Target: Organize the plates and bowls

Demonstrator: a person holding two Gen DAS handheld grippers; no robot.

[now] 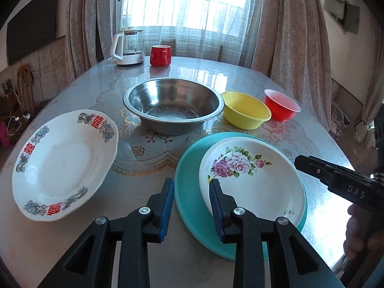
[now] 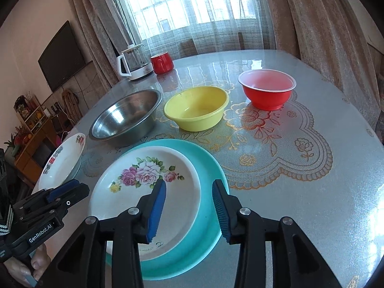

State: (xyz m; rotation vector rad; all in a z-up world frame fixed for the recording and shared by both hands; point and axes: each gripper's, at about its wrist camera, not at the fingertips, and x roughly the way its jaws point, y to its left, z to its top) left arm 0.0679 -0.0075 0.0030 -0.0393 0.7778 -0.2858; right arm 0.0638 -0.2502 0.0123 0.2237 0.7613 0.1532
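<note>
Since the rose-printed plate (image 2: pixel 146 189) now sits nested in the teal plate (image 2: pixel 208 168) — stacked to save table room — my left gripper (image 1: pixel 192 189) and right gripper (image 2: pixel 189 192) hang spread above, gripping nothing.

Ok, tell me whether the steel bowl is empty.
Empty. Both wrist views look into the steel bowl, upright on the table, and show only bare reflective metal inside.

Just ahead of your left gripper (image 1: pixel 191 187) lies the flowered plate (image 1: pixel 254 180), stacked on the larger plate (image 1: pixel 186 168). To its left sits the lettered plate (image 1: pixel 62 165). Beyond stand three bowls in a row: metal bowl (image 1: pixel 172 110), middle bowl (image 1: pixel 244 110), then rightmost bowl (image 1: pixel 282 105). Kettle (image 1: pixel 127 48) and mug (image 1: pixel 160 55) stand farthest back.
</note>
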